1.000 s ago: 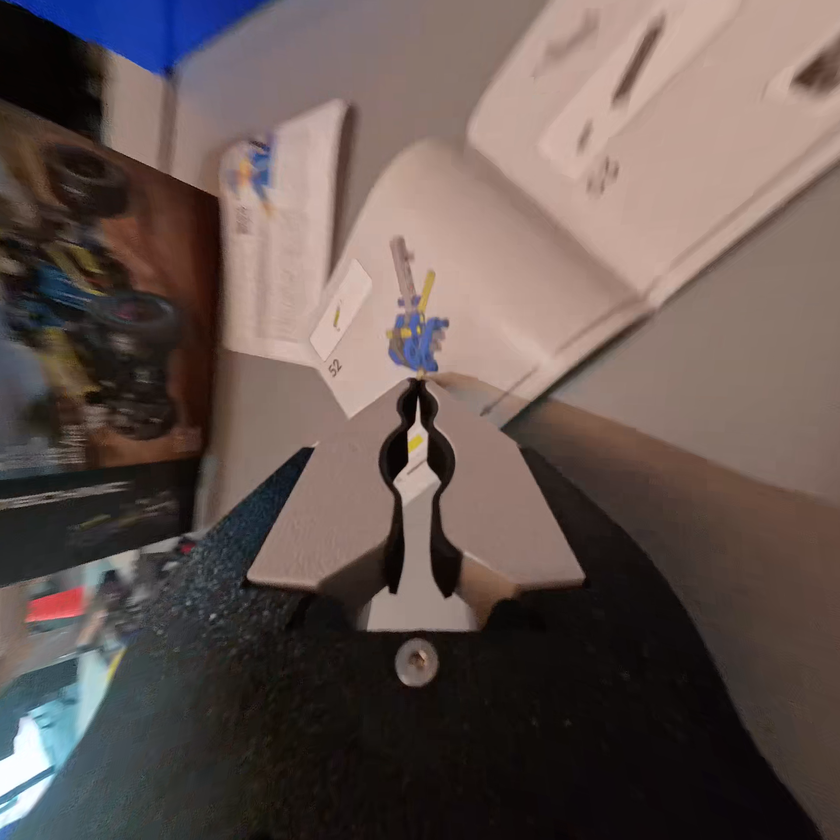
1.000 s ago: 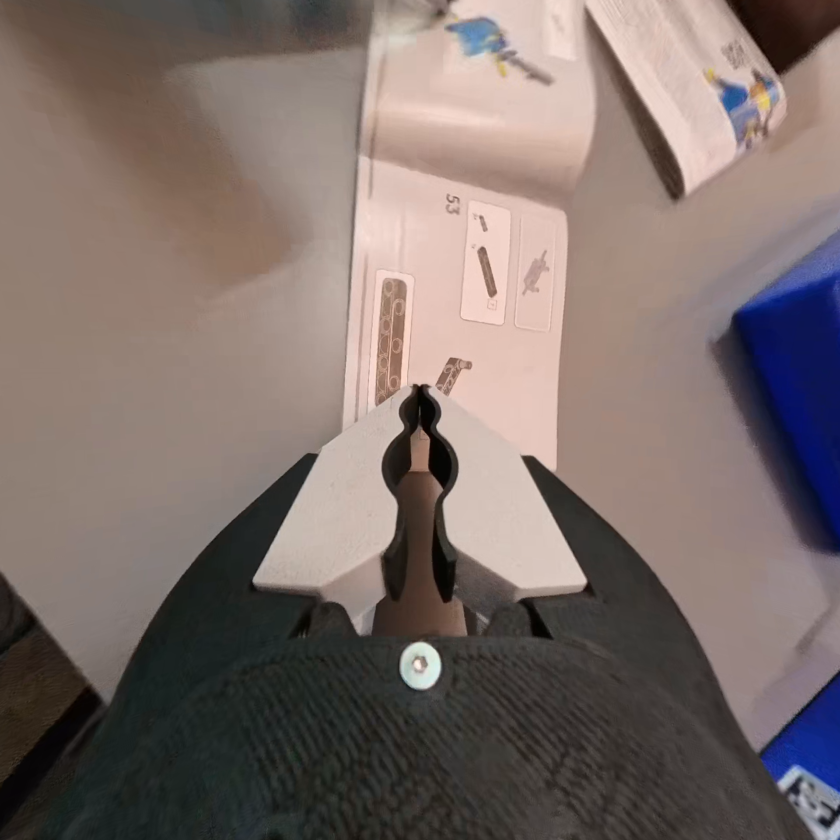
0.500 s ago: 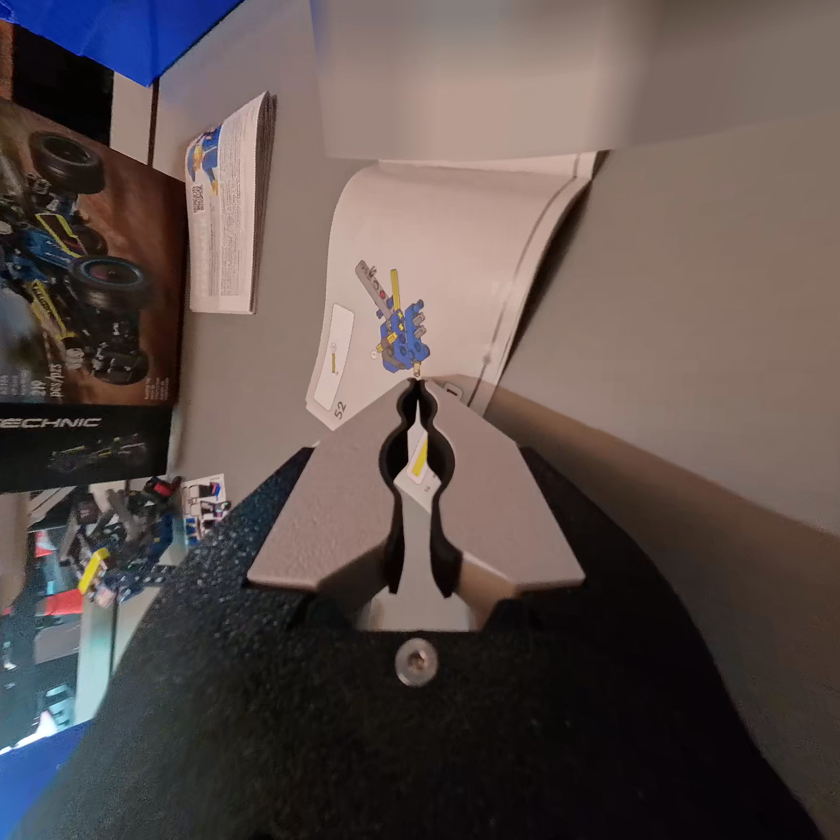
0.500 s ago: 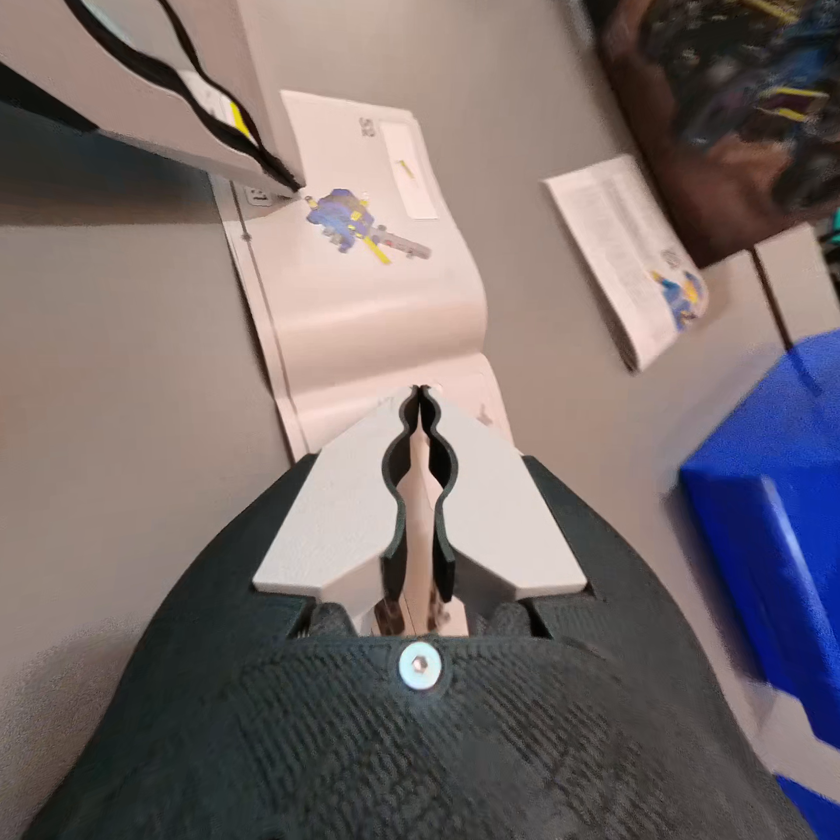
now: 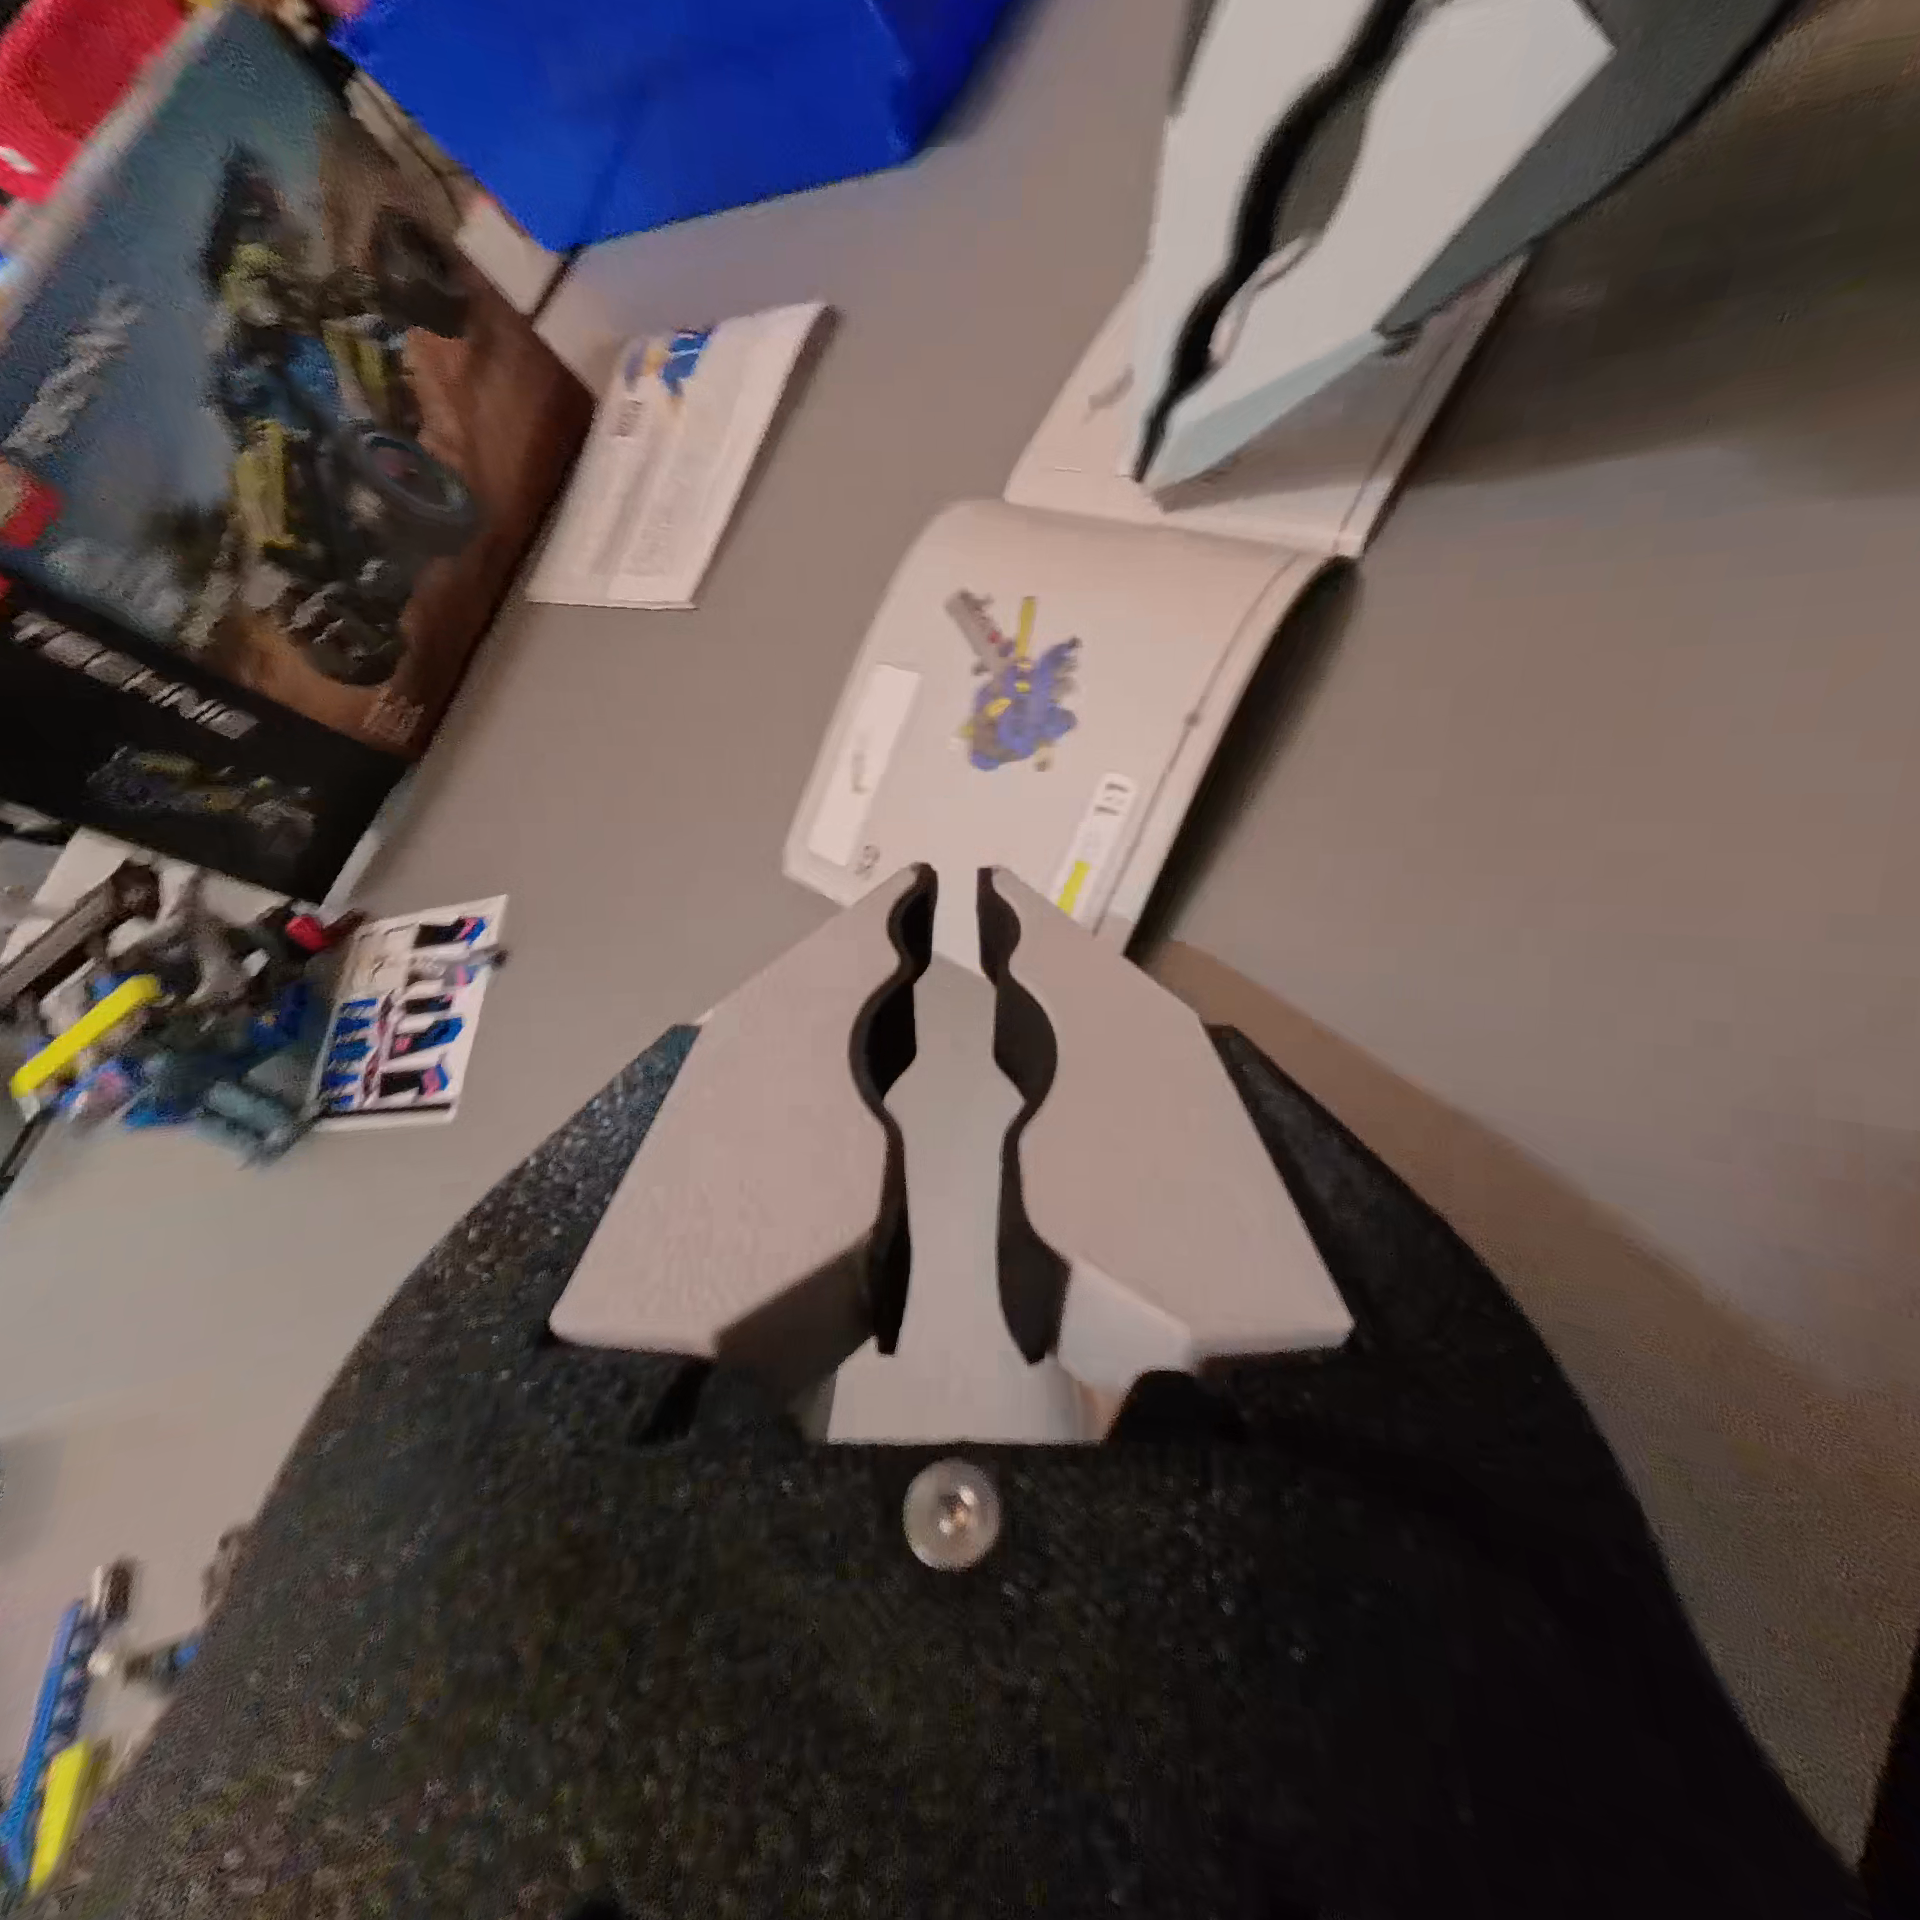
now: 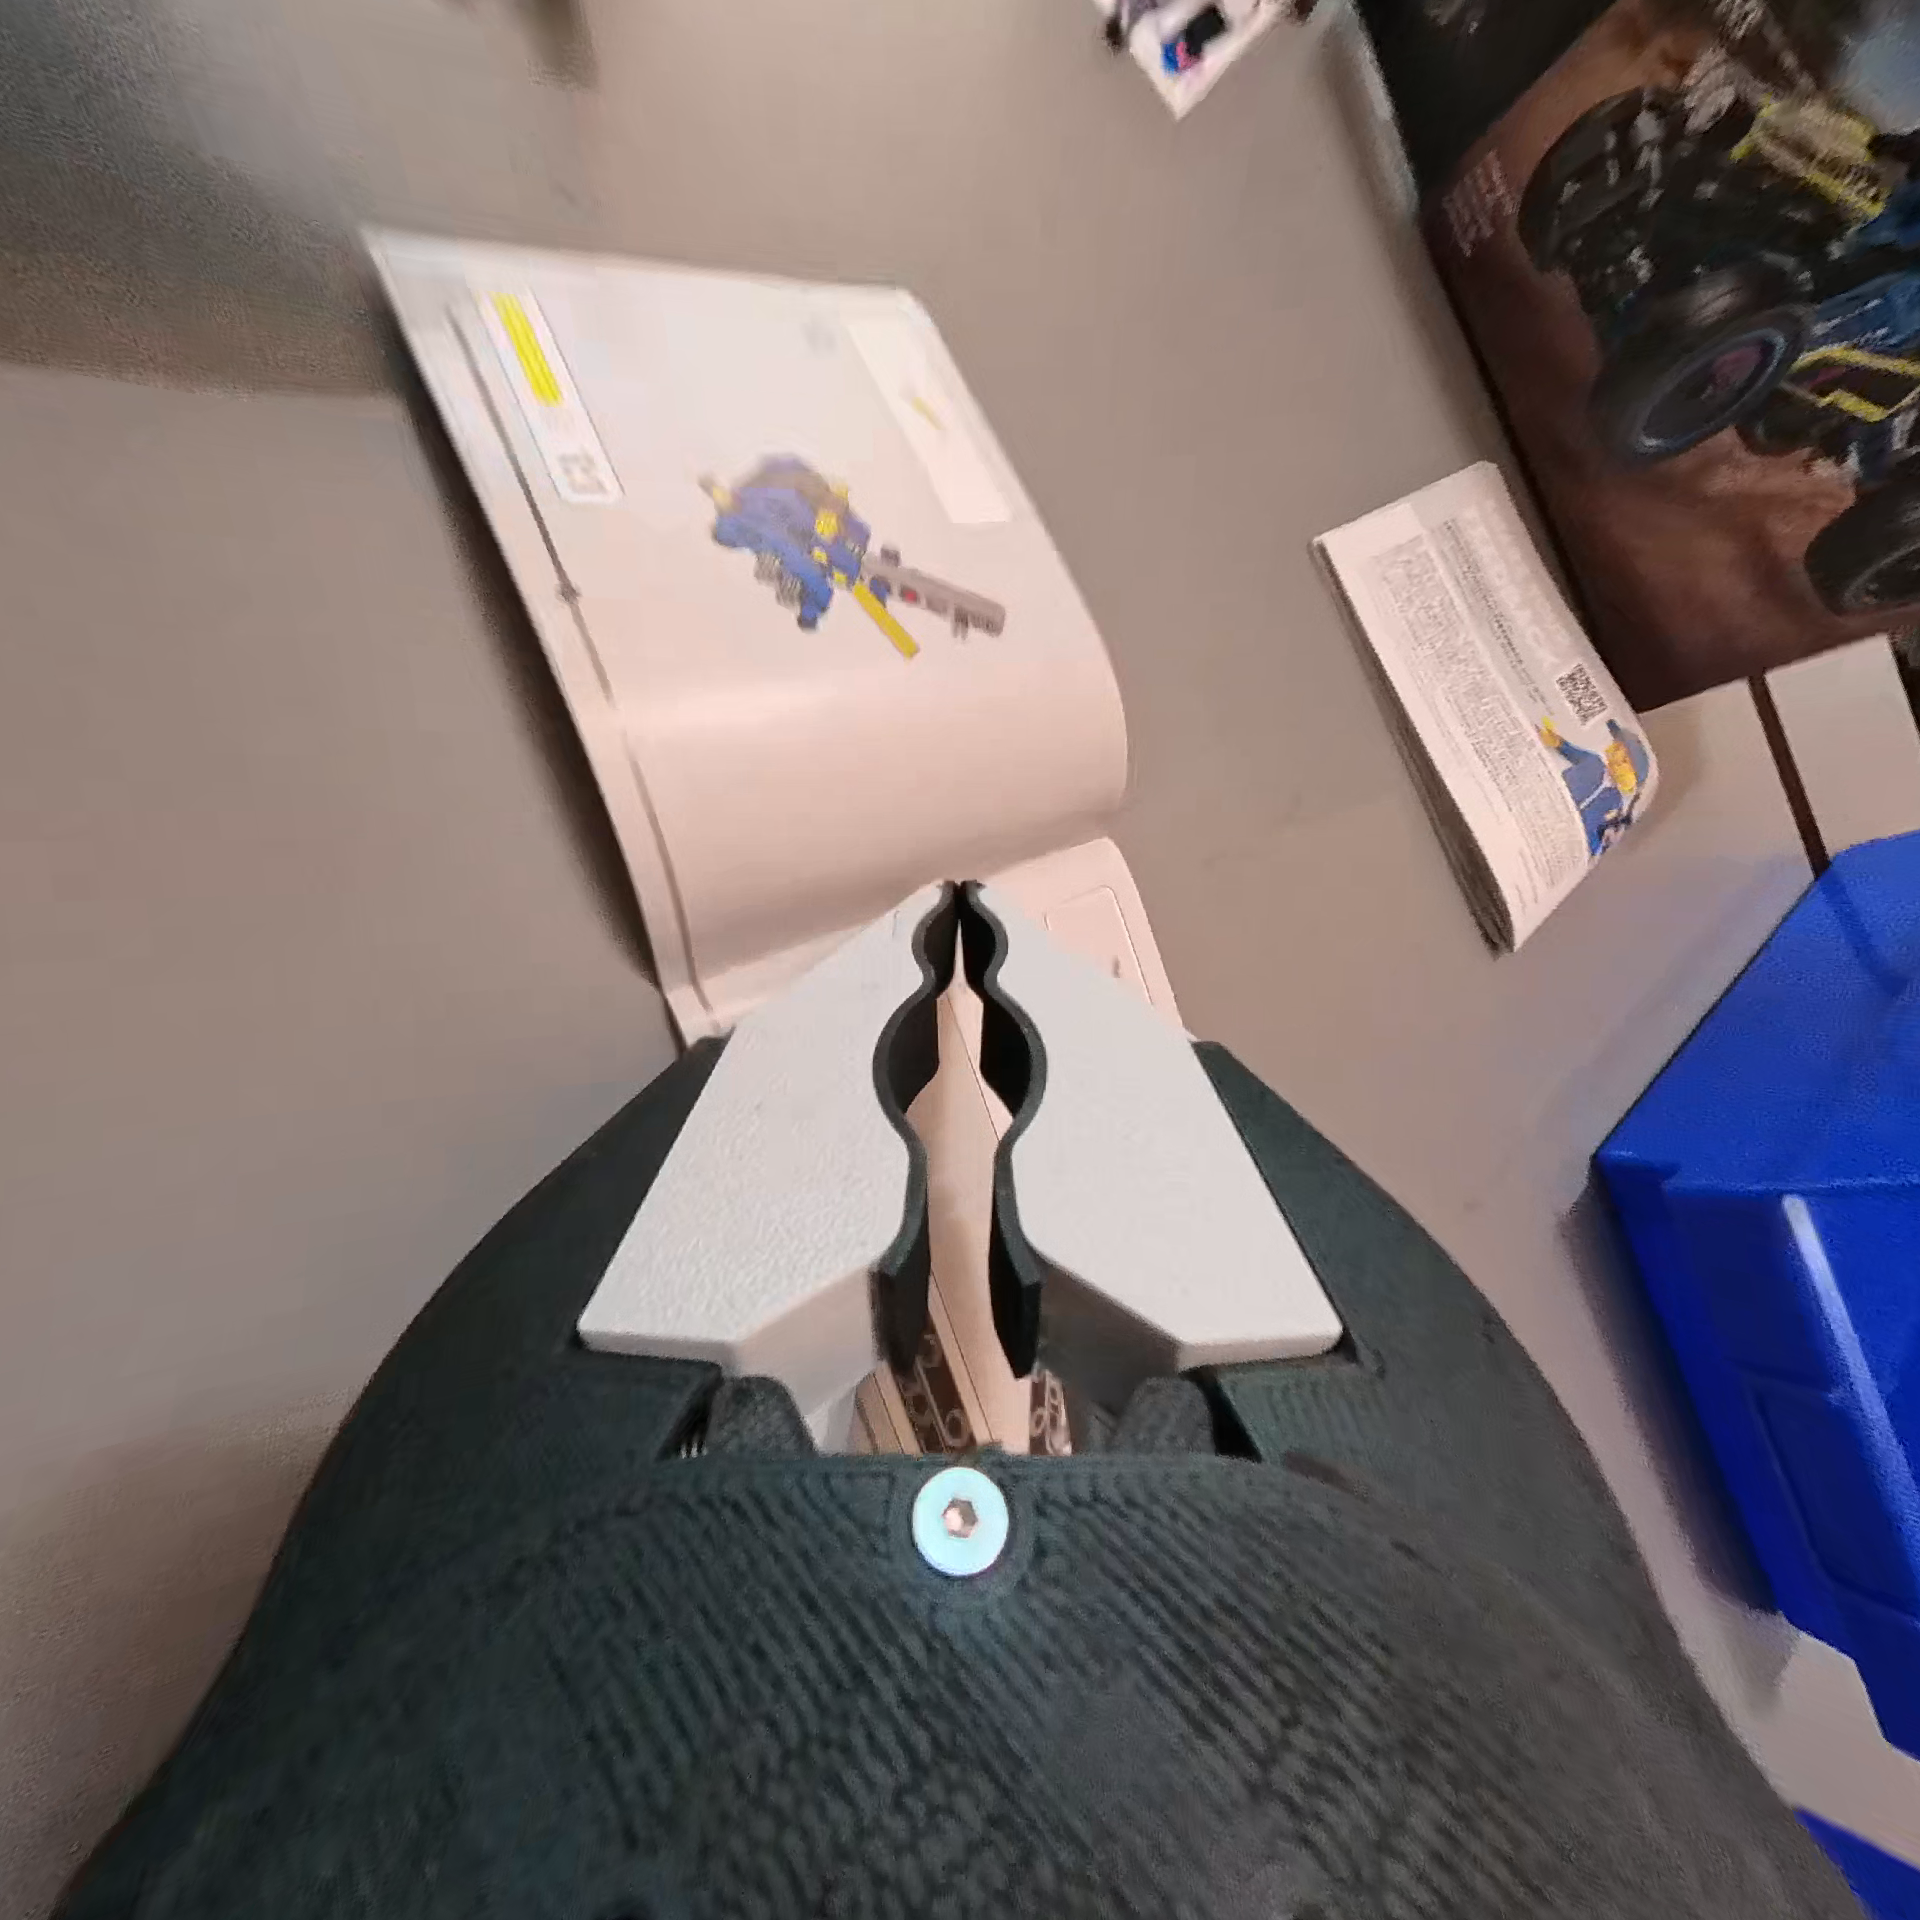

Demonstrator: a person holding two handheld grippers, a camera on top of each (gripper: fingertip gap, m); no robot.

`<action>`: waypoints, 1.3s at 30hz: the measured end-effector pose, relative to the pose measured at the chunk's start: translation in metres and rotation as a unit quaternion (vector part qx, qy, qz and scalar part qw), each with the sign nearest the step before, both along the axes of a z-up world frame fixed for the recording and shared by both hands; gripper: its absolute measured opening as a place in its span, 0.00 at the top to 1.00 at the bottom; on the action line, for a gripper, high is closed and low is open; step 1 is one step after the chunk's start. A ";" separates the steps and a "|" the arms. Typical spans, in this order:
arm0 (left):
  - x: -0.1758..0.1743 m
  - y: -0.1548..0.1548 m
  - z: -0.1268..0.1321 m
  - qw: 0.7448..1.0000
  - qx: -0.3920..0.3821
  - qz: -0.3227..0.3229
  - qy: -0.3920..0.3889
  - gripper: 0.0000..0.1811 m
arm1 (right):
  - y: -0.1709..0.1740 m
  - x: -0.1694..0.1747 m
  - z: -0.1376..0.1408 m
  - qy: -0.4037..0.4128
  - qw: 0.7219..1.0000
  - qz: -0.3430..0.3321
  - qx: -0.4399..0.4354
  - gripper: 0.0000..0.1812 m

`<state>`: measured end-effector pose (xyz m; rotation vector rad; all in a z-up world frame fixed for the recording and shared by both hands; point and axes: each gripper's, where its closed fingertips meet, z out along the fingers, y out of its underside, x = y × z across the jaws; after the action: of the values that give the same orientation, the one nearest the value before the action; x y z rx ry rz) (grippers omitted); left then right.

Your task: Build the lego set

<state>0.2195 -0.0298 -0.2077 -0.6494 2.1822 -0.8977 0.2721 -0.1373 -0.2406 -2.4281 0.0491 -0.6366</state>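
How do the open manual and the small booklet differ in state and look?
The manual lies open, one page arching upward; the booklet lies closed and flat. The manual's visible page is mostly blank around one blue and yellow assembly drawing; the booklet's cover is dense with small print, with a blue figure at one corner. The right gripper is over the manual's edge; the booklet lies apart from it. Both are white printed paper on the grey table.

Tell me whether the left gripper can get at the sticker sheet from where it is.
Probably yes. The left gripper is open and empty, and the sticker sheet lies flat on bare grey table to its left, with nothing between; loose Lego pieces crowd its far edge.
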 end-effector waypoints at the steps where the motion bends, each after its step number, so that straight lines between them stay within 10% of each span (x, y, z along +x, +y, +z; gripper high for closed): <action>1: -0.001 0.014 0.008 1.000 -0.017 0.009 -0.005 0.98 | 0.004 -0.004 0.005 0.002 1.000 0.012 0.018 1.00; 18: -0.051 0.423 0.038 0.936 0.019 0.344 0.071 0.99 | 0.034 -0.004 -0.013 0.025 1.000 -0.015 0.005 1.00; 28: -0.058 0.438 -0.012 0.946 -0.046 0.283 0.150 0.97 | 0.020 0.008 0.034 -0.046 0.992 -0.053 0.104 1.00; 39: 0.016 0.413 -0.015 0.973 -0.011 0.182 0.140 0.97 | 0.002 0.018 0.038 -0.058 0.989 -0.098 0.094 1.00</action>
<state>0.2353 0.3828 -0.2230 -1.2039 2.1898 -0.6680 0.2898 -0.1352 -0.2026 -2.2174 0.2916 -0.8214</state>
